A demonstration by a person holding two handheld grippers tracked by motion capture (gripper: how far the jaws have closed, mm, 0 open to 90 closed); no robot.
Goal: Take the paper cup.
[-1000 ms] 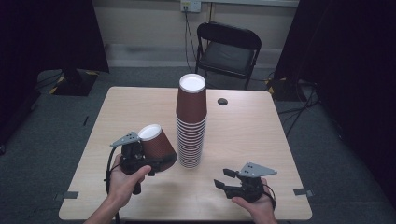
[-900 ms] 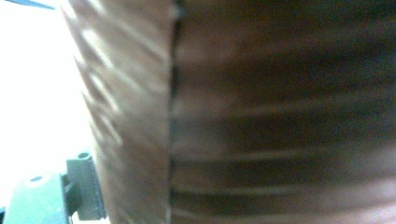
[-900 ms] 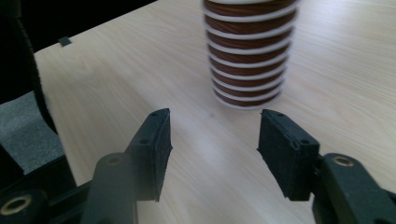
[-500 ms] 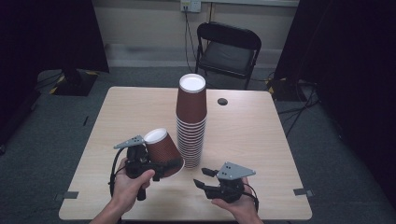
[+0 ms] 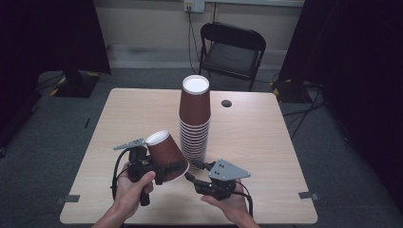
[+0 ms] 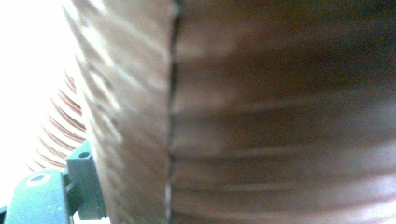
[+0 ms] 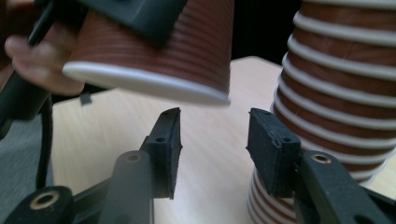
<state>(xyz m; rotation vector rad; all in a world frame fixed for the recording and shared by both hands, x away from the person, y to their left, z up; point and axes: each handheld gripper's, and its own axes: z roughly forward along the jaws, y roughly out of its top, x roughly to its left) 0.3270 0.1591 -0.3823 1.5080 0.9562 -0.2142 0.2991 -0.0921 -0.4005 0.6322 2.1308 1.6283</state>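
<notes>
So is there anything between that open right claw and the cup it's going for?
Nothing visible. The right gripper sits just below the rim of the tilted cup, which the left gripper holds, with open air between. The cup stack stands beside it.

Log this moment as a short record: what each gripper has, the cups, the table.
left gripper: shut on the tilted cup, mouth toward the right gripper
right gripper: nothing between its jaws, which have just been closing; just below the tilted cup's rim
cup stack: upside down, mid-table
table: light wood, small dark disc near far edge
</notes>
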